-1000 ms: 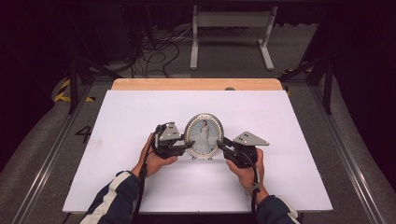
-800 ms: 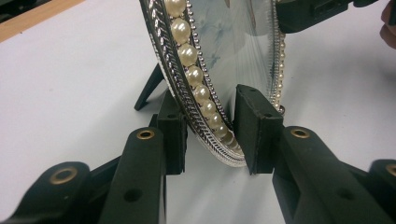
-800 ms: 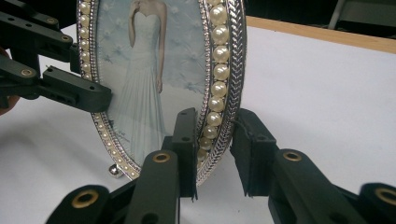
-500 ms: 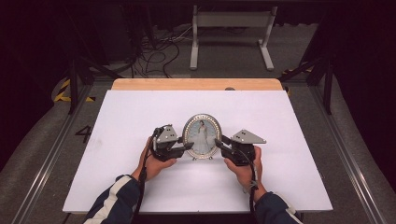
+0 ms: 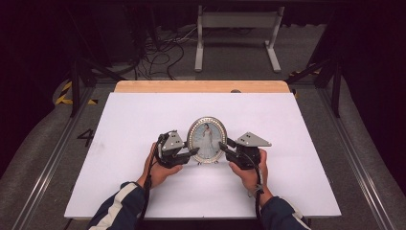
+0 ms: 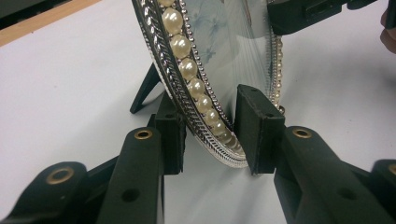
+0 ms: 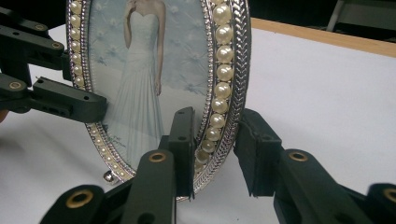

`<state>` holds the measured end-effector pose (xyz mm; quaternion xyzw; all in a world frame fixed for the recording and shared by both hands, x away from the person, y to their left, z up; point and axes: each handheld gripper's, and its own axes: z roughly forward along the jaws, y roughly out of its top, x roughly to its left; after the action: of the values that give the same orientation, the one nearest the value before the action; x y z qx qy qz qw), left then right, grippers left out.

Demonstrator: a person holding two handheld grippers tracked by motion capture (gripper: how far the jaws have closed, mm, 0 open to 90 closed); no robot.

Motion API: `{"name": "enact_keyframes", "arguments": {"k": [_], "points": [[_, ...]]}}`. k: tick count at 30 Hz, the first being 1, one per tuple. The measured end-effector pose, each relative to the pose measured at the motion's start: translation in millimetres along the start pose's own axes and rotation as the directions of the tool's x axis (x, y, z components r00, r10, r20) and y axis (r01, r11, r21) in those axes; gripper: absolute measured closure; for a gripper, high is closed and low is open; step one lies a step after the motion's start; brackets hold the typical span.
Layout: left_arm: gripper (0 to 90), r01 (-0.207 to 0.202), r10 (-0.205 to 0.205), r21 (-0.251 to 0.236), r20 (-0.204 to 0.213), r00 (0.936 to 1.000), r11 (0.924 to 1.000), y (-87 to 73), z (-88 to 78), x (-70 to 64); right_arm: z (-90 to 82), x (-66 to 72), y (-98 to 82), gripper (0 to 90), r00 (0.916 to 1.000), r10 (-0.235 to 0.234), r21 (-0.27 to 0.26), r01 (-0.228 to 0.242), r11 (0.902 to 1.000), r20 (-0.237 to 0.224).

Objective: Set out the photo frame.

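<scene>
High view: an oval frame [image 5: 207, 140] stands upright near the middle of the white worktop [image 5: 297, 143], with its picture facing the person. The left tongs [image 5: 194, 152] come to the frame's lower left edge and the right tongs [image 5: 221, 145] to its lower right edge, each held in one hand.

In the left gripper view the pearl rim [image 6: 196, 88] passes between the two jaws; a small gap shows on each side, so the pads do not press it, and these jaws have just been opening. In the right gripper view the rim [image 7: 224, 70] also stands between the jaws, which have just been opening; the far jaw is clear of it, so this grip looks loose as well. A black stand [image 6: 144, 88] props the frame from behind.
</scene>
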<state>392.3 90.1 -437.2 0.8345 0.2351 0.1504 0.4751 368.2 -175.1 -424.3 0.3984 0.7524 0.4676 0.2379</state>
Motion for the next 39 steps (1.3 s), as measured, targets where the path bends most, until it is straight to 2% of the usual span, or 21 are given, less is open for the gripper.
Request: {"name": "enact_keyframes", "arguments": {"k": [13, 17, 19, 23, 26, 27, 32, 33, 35, 37, 39], "points": [[61.4, -0.034, 0.034, 0.007, -0.032, 0.9989, 0.9994, 2.1, 0.5, -0.6, -1.3, 2.3, -1.7, 68.5, 1.0, -0.006, 0.006, 0.006, 1.0, 0.005], [59.7, -0.027, 0.027, 0.004, -0.051, 0.9983, 0.9996, 1.8, -1.0, 3.8, -1.0, 6.1, -2.8, 69.4, 0.9997, -0.024, 0.011, 0.024, 0.9997, 0.002], [59.2, -0.024, 0.024, 0.003, -0.046, 0.9987, 0.9997, 1.0, -1.0, 5.6, -0.6, 9.8, -2.4, 69.3, 0.9989, -0.047, 0.013, 0.046, 0.9988, 0.01], [57.3, -0.04, 0.04, 0.016, -0.055, 0.9977, 0.9991, 1.3, 0.5, 4.0, -0.5, 10.4, -2.5, 69.3, 0.9988, -0.049, 0.013, 0.048, 0.9987, 0.009], [56.5, -0.034, 0.035, 0.016, -0.051, 0.9981, 0.9993, 1.0, 0.9, 3.8, -0.5, 10.1, -2.7, 67.2, 0.999, -0.045, 0.013, 0.045, 0.9989, 0.003], [56.3, -0.038, 0.039, 0.019, -0.053, 0.9978, 0.9991, 1.1, 1.0, 3.3, -0.3, 11.2, -2.6, 64.6, 0.9985, -0.054, 0.014, 0.054, 0.9984, 0.0], [54.5, -0.047, 0.048, 0.013, -0.053, 0.9974, 0.9988, 1.7, -1.7, 3.6, -1.4, 9.9, -2.4, 63.3, 0.9978, -0.065, 0.016, 0.065, 0.9977, -0.009], [51.3, -0.053, 0.054, 0.015, -0.055, 0.997, 0.9985, 1.9, -3.5, 3.5, -2.9, 9.4, -1.8, 62.4, 0.9962, -0.087, 0.01, 0.087, 0.9962, -0.009], [49.7, -0.054, 0.054, 0.019, -0.055, 0.997, 0.9984, 2.0, -4.6, 3.0, -3.9, 9.4, -1.3, 62.3, 0.995, -0.1, 0.01, 0.1, 0.9949, -0.001], [45.2, -0.067, 0.068, 0.023, -0.046, 0.9966, 0.9975, 2.5, -8.3, 2.7, -5.9, 8.7, -0.5, 61.0, 0.9938, -0.111, 0.01, 0.111, 0.9937, 0.002], [41.4, -0.083, 0.085, 0.033, -0.054, 0.995, 0.996, 2.9, -11.1, 1.2, -7.9, 7.7, 0.3, 60.3, 0.9926, -0.121, 0.018, 0.121, 0.9924, -0.007]]}}
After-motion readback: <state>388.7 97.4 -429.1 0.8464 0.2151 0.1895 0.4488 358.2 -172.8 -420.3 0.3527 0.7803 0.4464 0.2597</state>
